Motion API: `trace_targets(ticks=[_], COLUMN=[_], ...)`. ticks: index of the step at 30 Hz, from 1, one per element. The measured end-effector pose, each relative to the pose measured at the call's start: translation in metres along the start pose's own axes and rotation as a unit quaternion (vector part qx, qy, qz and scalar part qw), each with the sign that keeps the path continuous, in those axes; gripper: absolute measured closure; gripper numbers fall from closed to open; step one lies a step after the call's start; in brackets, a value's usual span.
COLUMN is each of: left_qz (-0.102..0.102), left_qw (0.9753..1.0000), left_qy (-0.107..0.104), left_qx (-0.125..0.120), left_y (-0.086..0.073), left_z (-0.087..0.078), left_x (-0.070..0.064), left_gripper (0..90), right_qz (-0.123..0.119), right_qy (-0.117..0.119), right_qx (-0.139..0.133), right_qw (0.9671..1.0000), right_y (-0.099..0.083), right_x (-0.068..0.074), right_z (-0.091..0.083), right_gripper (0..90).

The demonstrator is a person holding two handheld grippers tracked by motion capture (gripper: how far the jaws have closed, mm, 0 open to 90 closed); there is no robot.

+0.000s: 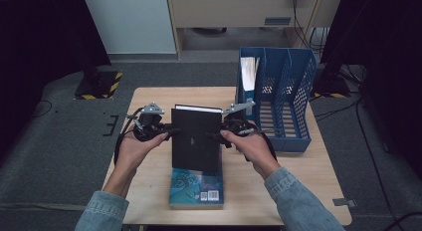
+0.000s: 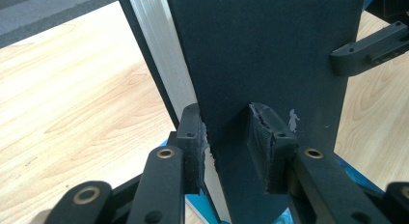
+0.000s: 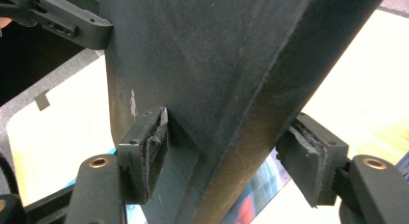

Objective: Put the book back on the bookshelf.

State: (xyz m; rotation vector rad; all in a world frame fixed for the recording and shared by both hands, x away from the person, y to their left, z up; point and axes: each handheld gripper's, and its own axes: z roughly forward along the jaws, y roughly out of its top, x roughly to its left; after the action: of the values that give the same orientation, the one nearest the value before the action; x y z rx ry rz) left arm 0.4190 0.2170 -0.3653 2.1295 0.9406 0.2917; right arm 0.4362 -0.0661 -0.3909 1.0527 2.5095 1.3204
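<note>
The black book (image 1: 196, 137) stood lifted off the table (image 1: 149, 99), held upright between the person's two tools, its cover facing the person and its white page block showing along the top edge. Beneath it, flat on the wood near the front edge, lay a blue-green book (image 1: 196, 188) with a barcode on its cover. To the right stood a blue file rack (image 1: 286, 91) with several slots; one slot at its left end already held some white papers or a thin volume, and the others looked free.

I judged the work to be partway along: the black book was up and gripped, but it had not yet reached the rack, and the blue-green book was not yet touched.

The left gripper (image 2: 226, 147) was pinching the book's left edge: one pad pressed the pages' side, the other the cover, the jaws drawn in to roughly the book's thickness. The right gripper (image 3: 231, 151) straddled the spine side, its jaws spread wider. One pad sat against the cover; whether the far pad was fully touching the other face, I could not tell for certain. Both hands were level with each other in the high view, at the book's middle height.
</note>
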Motion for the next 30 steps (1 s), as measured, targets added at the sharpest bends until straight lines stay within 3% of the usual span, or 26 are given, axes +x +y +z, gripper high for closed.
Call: trace_targets(ticks=[6, 16, 30], left_qz=[0.005, -0.005, 0.005], left_qw=[0.9999, 0.9999, 0.9996], left_qy=[0.011, 0.014, 0.028], left_qx=[0.001, -0.005, -0.005], left_y=[0.008, 0.013, 0.022], left_z=[0.002, 0.006, 0.012], left_x=[0.003, 0.007, 0.005], left_gripper=[67.2, 67.2, 67.2], right_qz=[0.0, -0.008, -0.018], right_qy=[-0.009, -0.022, -0.038], right_qx=[-0.003, -0.003, 0.0], right_qw=[1.0, 0.9997, 0.9991], right_y=[0.007, 0.016, 0.023], right_x=[-0.003, -0.007, -0.014], right_z=[0.002, 0.003, 0.003], right_gripper=[36.1, 35.9, 35.3])
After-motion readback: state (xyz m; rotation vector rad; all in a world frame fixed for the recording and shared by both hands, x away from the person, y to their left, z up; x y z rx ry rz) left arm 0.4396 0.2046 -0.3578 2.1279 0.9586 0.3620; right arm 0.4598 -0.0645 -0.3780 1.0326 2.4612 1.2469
